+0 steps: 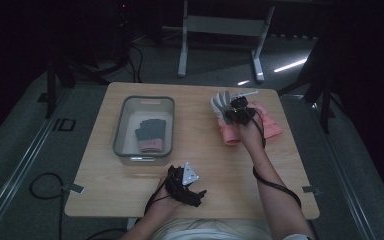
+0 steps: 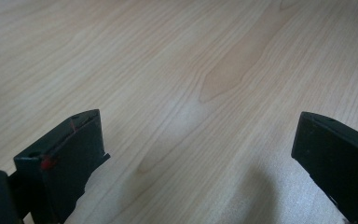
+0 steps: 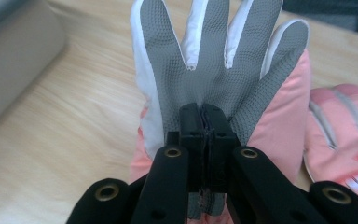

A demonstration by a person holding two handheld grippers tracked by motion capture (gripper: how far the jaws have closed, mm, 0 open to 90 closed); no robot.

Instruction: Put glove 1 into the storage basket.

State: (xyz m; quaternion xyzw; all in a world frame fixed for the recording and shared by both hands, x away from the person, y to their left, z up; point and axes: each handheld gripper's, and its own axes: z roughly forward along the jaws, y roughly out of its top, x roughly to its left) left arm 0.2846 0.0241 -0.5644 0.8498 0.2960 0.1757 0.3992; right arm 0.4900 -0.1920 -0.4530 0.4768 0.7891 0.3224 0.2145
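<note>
Now your right hand-held gripper is clamped on the pink-and-grey glove, ready for the bin beside it, while your left hand-held gripper idles wide open, empty.

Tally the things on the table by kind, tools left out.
Gloves: 3, one grey with a pink cuff in the bin, one pink and grey held, one pink beside it.
Bins: 1.
Total: 4.
</note>
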